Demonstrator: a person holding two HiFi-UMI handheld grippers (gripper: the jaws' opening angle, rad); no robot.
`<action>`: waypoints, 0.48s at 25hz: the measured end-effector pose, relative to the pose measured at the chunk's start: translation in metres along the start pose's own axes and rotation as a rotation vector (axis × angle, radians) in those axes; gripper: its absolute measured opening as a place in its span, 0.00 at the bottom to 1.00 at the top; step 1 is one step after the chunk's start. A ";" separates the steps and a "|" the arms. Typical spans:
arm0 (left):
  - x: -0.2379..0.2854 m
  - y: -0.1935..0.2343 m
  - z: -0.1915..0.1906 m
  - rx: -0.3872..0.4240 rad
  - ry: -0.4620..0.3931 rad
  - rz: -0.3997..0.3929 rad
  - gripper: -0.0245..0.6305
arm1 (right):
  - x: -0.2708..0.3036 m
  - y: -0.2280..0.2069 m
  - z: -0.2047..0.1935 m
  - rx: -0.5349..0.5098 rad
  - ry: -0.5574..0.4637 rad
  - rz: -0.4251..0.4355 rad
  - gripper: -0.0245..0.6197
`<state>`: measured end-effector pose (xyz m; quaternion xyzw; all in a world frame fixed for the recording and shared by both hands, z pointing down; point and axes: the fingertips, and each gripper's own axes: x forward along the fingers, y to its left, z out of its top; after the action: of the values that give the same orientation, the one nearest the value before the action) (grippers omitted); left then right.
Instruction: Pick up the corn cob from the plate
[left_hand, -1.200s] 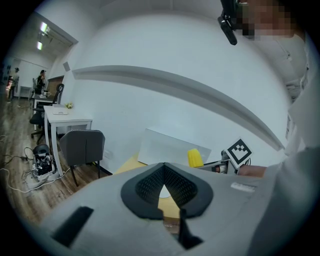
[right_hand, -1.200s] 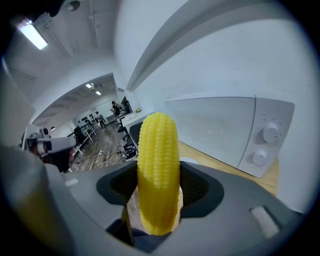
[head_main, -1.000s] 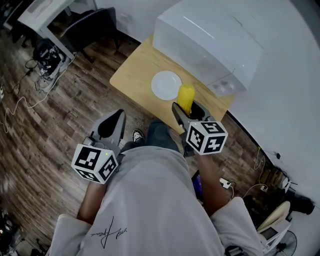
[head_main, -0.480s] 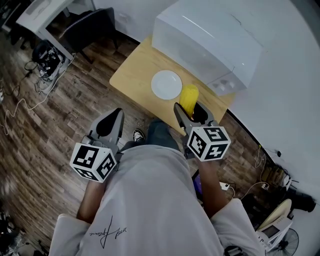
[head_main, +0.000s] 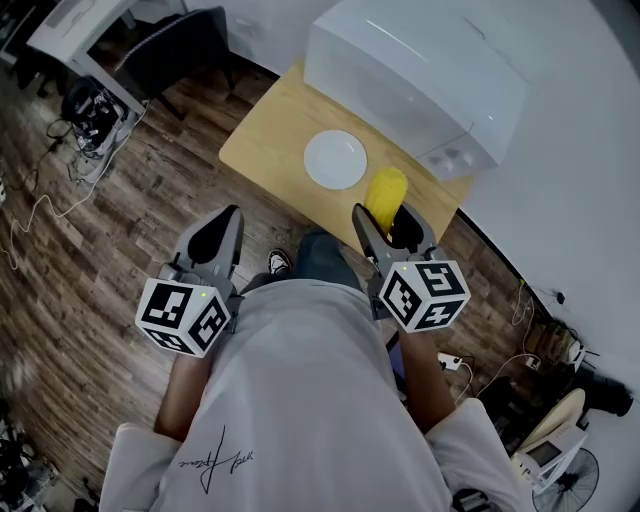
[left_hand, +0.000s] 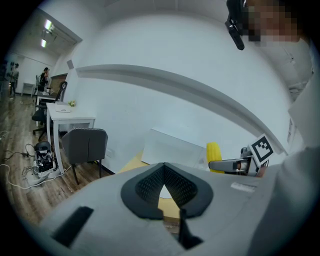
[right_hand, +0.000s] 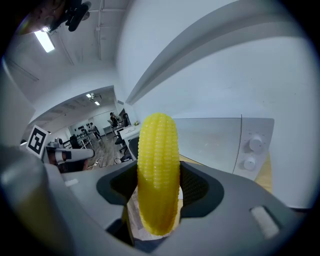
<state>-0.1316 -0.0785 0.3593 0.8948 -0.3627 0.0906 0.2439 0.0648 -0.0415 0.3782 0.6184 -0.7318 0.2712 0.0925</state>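
Right gripper (head_main: 386, 216) has drawn corn cob (head_main: 386, 190) farther from plate (head_main: 335, 160), beside microwave (head_main: 415, 80).

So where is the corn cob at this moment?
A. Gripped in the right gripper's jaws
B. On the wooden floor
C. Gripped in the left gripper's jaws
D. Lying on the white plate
A: in the right gripper view the corn cob stands upright, clamped between the jaws of the right gripper. In the head view it is held beside the plate, not on it.
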 end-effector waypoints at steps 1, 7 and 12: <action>0.000 0.000 0.000 0.001 -0.001 -0.001 0.03 | -0.001 0.001 0.001 -0.003 -0.005 0.000 0.45; -0.004 0.000 0.006 0.001 -0.021 0.000 0.03 | -0.011 0.005 0.008 -0.034 -0.031 0.011 0.44; -0.005 0.000 0.010 0.000 -0.038 0.004 0.03 | -0.016 0.006 0.015 -0.055 -0.060 0.023 0.44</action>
<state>-0.1355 -0.0800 0.3487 0.8958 -0.3689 0.0741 0.2367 0.0660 -0.0349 0.3565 0.6149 -0.7485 0.2336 0.0843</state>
